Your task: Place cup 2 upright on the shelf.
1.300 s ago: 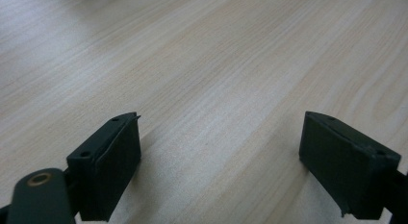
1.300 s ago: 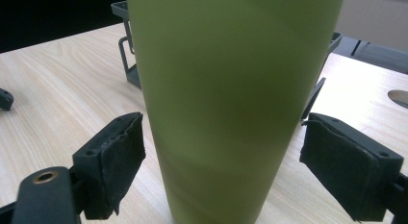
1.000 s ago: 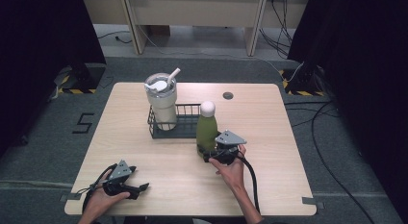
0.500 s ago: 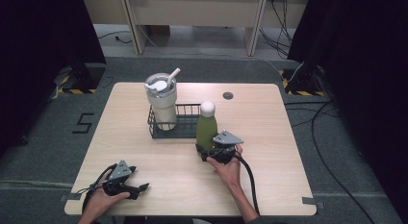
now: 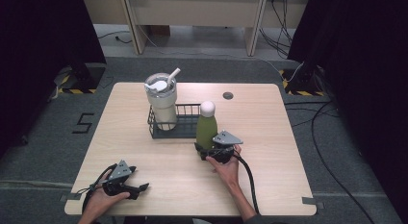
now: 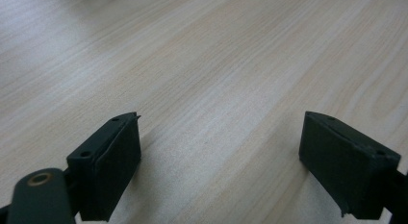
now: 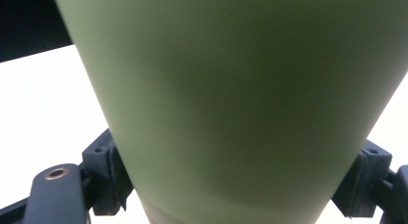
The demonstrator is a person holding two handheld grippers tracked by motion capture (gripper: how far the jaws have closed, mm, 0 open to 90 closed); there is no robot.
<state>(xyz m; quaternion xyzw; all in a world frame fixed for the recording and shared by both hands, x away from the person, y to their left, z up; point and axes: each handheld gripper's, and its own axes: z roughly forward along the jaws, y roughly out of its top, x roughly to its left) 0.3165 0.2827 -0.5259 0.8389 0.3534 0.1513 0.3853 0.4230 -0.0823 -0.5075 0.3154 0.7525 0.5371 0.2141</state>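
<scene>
High view, left to right: my left gripper (image 5: 126, 181) rests on the desk (image 5: 288, 152) near its front edge, jaws apart with nothing between them. A tumbler (image 5: 162, 100) stands in the wire basket (image 5: 185, 123). The green bottle (image 5: 207, 129) stands upright just outside the basket. My right gripper (image 5: 208, 150) has just been closing, jaws now clamped low on the bottle. I judge it rigid, smooth, possibly slippery and top-heavy; a hold nearer mid-body would be steadier.

digit "5" (image 5: 84, 123) marked on grey floor left of table; no other readable text.
</scene>
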